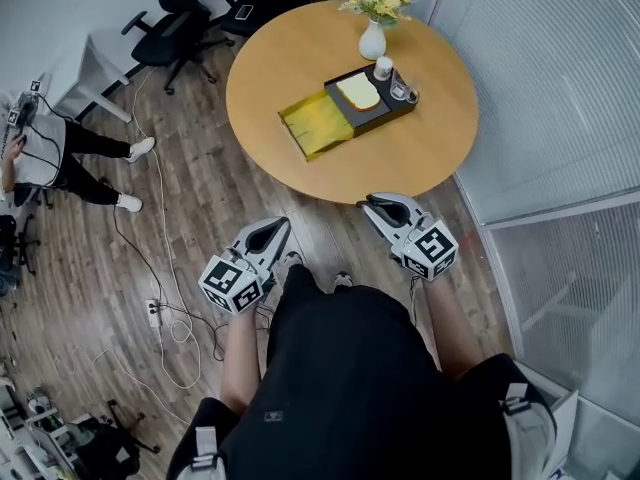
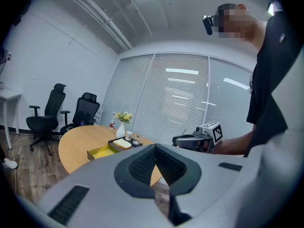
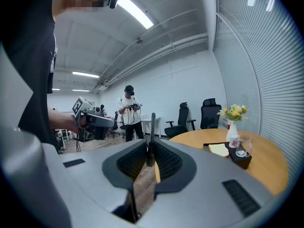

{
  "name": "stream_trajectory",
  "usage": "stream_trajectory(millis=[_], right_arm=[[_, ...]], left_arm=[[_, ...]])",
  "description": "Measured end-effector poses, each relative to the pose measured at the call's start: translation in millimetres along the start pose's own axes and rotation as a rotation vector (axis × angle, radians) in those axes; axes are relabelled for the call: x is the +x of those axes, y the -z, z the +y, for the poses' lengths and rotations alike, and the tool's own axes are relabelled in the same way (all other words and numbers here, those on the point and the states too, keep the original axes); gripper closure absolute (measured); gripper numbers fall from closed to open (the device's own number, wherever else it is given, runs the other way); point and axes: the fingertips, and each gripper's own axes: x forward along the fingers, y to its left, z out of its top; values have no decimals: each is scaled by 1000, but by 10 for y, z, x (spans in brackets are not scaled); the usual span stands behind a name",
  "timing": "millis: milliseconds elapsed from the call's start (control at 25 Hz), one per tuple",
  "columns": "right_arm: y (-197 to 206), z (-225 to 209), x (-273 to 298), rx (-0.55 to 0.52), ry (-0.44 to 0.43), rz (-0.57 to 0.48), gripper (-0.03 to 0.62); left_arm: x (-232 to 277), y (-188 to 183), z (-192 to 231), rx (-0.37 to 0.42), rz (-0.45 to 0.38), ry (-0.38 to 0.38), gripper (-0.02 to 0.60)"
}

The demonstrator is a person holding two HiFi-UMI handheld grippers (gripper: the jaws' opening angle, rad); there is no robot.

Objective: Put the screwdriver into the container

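Yellow container (image 1: 315, 125) sits on the round wooden desk (image 1: 420, 158). My right tool (image 3: 150, 152) grips the screwdriver (image 3: 152, 127), shaft sticking up; my left tool (image 2: 155, 148) is closed, empty. Both are short of the desk.

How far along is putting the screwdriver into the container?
Done: the right gripper has its jaws shut on the screwdriver. In hand: both grippers are held short of the table; the left gripper is shut and empty. Left: reach the yellow container on the table and drop the screwdriver in.
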Motion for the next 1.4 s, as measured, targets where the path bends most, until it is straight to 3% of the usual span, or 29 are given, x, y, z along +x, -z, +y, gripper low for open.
stream_trajectory(millis=[240, 600, 1400], right_arm=[[50, -169, 186, 23, 41, 15, 545], [-173, -385, 720, 18, 110, 2, 545], [-218, -767, 1332, 47, 268, 67, 545]], left_arm=[[123, 1, 271, -19, 12, 35, 577], [305, -334, 927, 20, 37, 104, 577], [873, -603, 1785, 19, 64, 296, 577]])
